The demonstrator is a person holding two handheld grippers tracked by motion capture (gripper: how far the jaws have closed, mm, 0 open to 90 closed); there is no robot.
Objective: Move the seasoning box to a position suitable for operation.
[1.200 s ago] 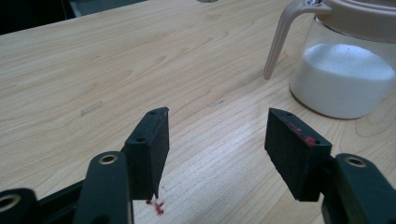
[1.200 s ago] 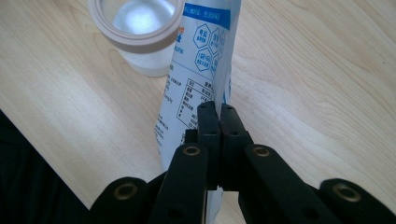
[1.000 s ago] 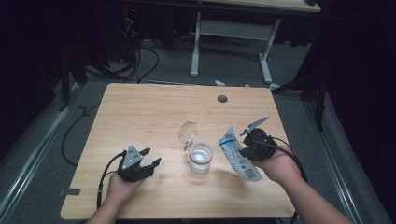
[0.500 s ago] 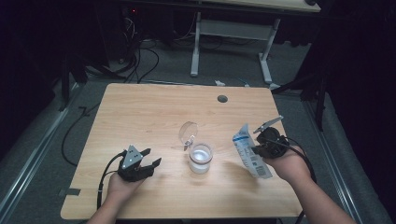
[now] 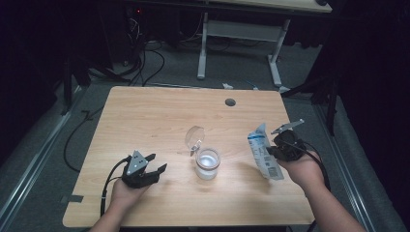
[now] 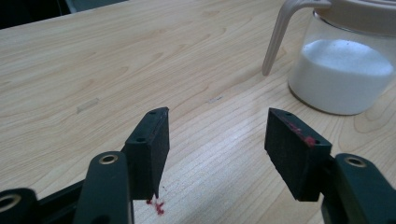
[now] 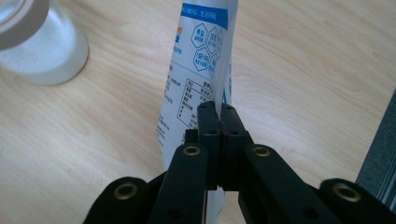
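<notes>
Wooden counter (image 5: 145,116): right tool (image 5: 282,146) pinches the pouch (image 5: 263,157) at the jar's (image 5: 208,164) three o'clock, perhaps emptied, so lower it gently; left tool (image 5: 147,172) rests spread.

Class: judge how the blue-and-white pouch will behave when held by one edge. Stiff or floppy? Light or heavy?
The pouch is probably floppy: thin printed film, pinched flat by the right gripper. It likely weighs little, since one edge grip carries it tilted in the high view. Its glossy surface may slip if the fingers loosen.
</notes>
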